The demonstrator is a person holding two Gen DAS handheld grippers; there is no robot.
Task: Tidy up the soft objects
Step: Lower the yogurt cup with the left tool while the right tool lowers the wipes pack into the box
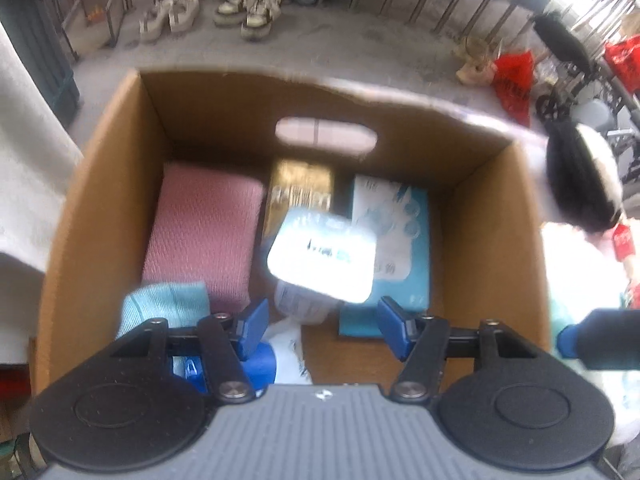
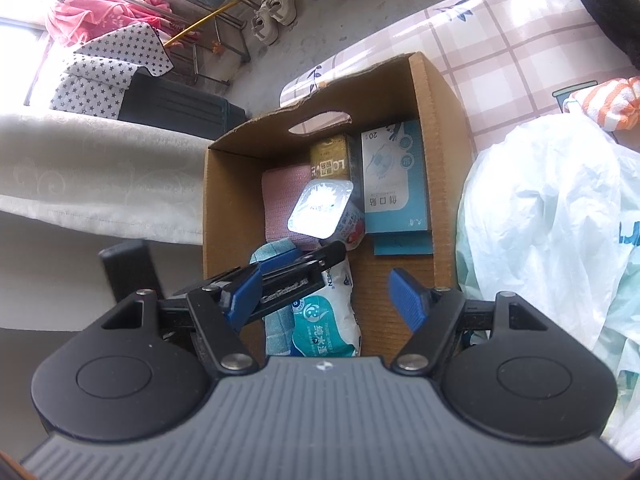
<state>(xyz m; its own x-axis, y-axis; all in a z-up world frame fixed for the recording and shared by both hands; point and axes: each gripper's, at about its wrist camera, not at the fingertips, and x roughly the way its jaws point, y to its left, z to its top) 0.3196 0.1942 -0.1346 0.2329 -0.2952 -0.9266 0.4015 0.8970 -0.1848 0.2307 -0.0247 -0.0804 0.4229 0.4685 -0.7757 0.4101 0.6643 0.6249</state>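
Hovering over the cardboard box (image 1: 100, 184), the left gripper (image 1: 320, 322) stands with jaws apart just behind a tilted yogurt cup (image 1: 322, 254) lying among packets inside, while the right gripper (image 2: 320, 300) gapes empty.

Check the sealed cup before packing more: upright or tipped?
Tipped: the cup leans, foil lid angled toward the camera, resting against the gold box.

Bright daylight, blown-out glare at right, left view motion-blurred, fisheye-curved edges

Both wrist views look steeply down, close above cardboard box (image 1: 100, 200) (image 2: 436, 128); its interior shared.
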